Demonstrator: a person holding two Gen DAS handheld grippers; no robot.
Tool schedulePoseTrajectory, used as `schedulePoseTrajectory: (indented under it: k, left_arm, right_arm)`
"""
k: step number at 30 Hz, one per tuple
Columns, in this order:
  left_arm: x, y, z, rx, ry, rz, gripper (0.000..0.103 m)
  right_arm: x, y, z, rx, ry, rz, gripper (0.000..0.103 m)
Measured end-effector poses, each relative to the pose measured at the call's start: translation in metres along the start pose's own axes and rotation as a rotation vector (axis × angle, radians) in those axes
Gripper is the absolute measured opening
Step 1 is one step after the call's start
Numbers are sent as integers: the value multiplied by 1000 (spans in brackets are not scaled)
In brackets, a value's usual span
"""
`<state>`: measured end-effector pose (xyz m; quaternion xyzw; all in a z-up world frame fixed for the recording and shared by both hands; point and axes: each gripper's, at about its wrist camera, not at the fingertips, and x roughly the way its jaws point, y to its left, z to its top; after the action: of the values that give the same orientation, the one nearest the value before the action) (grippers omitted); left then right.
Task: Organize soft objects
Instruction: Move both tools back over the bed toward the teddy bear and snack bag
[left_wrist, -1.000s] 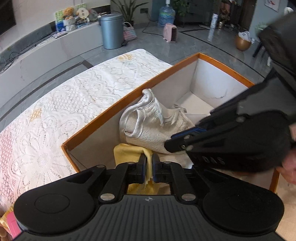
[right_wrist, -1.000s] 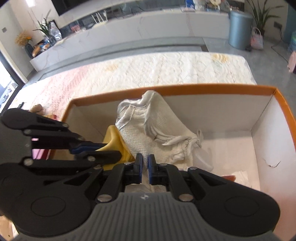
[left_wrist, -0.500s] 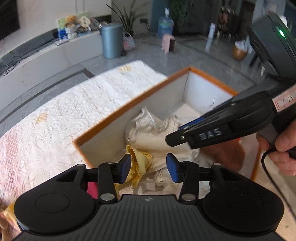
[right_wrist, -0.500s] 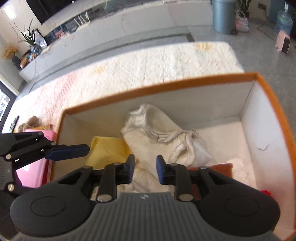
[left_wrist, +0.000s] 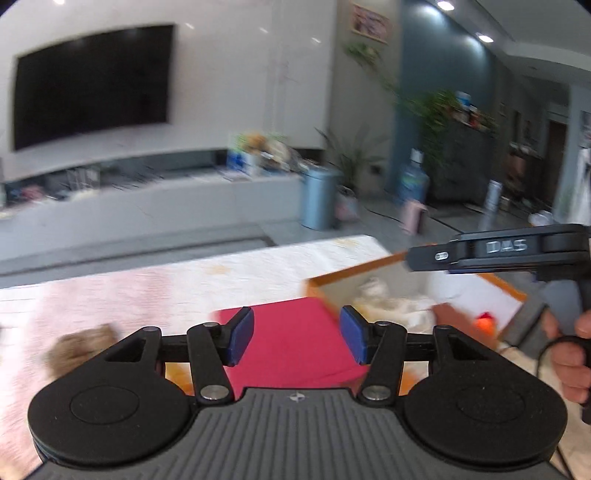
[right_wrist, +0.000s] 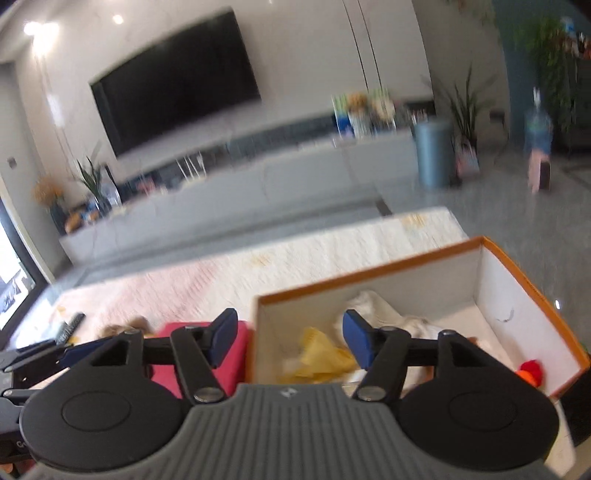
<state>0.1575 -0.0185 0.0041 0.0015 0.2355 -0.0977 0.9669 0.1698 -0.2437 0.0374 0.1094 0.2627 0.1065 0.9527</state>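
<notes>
Both claws apart, jaws just opening, nothing between: left gripper (left_wrist: 296, 339) over red cloth (left_wrist: 291, 343), right gripper (right_wrist: 290, 338) at box (right_wrist: 528, 291) edge. Yellow cloth (right_wrist: 317, 354) and white cloth (right_wrist: 376, 306) inside box, at 12 o'clock of right gripper.

Blurred brown lump (left_wrist: 79, 349) on the tablecloth (left_wrist: 147, 295) stays unidentifiable

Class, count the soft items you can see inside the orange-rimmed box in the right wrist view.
3: a yellow cloth near the left wall, a white cloth bundle behind it, and a red-orange item at the right. The gripper hides part of the floor, so more may lie there.
</notes>
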Motion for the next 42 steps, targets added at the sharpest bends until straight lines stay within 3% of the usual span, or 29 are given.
schedulePoseTrajectory:
  k: [7, 11, 18, 24, 31, 37, 42]
  left_arm:
    - [-47, 45, -45, -45, 8, 147, 63]
    - [-67, 77, -63, -134, 38, 200, 63]
    - [-85, 116, -89, -247, 65, 222, 63]
    - [-89, 135, -97, -326, 69, 210, 63]
    - [-74, 146, -81, -262, 97, 158, 63]
    - [-44, 167, -60, -195, 113, 176, 64]
    - [-9, 185, -46, -200, 112, 209, 67]
  right_arm:
    - [-20, 68, -67, 22, -75, 31, 66]
    - [-20, 104, -100, -11, -64, 19, 66]
    - [-4, 148, -138, -102, 20, 42, 66]
    - [17, 170, -143, -177, 46, 37, 66]
    - [48, 193, -140, -258, 69, 42, 66]
    - [87, 215, -130, -355, 71, 49, 66]
    - [125, 232, -126, -456, 72, 14, 67]
